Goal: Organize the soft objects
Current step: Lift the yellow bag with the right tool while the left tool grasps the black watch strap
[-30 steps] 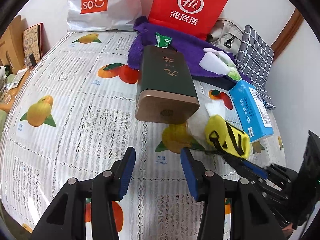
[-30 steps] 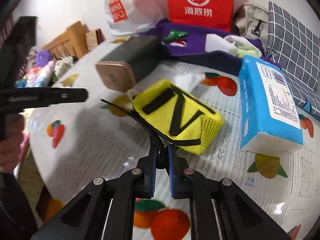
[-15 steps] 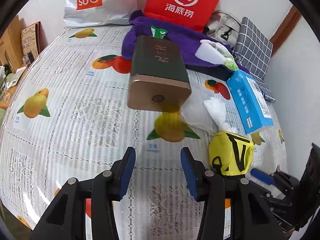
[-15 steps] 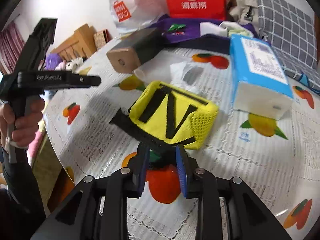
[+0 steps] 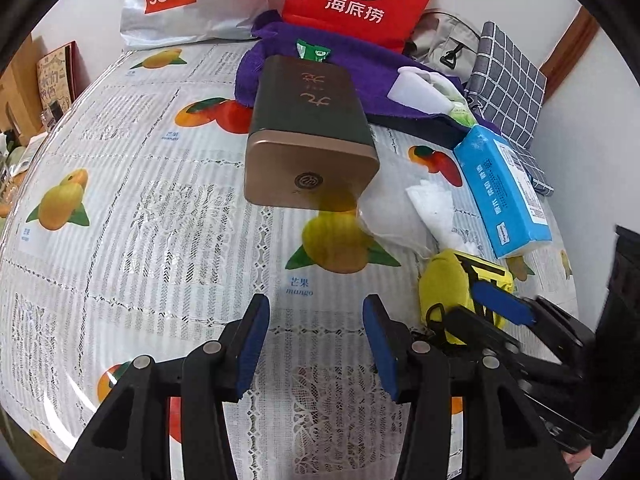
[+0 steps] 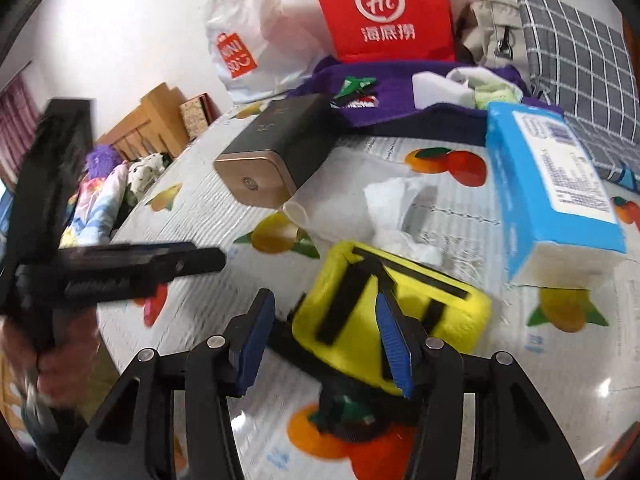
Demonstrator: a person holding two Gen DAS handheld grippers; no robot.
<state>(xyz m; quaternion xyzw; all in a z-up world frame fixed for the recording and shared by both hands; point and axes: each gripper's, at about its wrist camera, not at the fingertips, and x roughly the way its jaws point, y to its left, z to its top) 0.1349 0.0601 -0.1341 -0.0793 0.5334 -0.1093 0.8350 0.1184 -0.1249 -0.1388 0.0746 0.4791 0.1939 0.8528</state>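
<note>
jaws of the right gripper (image 6: pixel 326 344), half a second ago narrowly parted at the strap, now gape wide around the yellow pouch (image 6: pixel 394 312), which seems, through blur, to rest on the table (image 5: pixel 132 216) near its right edge, while the left gripper (image 5: pixel 316 344) still hovers wide open, empty.

the right gripper (image 6: pixel 326 334) hangs over a fruit-print tablecloth (image 6: pixel 460 216) with its blue fingers (image 6: pixel 394 346) spread wide; a yellow pouch (image 6: pixel 400 312) with black straps lies between and just past them; beyond it sit crumpled white tissue (image 6: pixel 394 204), a blue tissue pack (image 6: pixel 552 188) and a dark tin (image 6: pixel 276 148) on its side; the left gripper (image 6: pixel 120 268), blurred, reaches in from the left; a red bag (image 6: pixel 384 8) stands at the back
</note>
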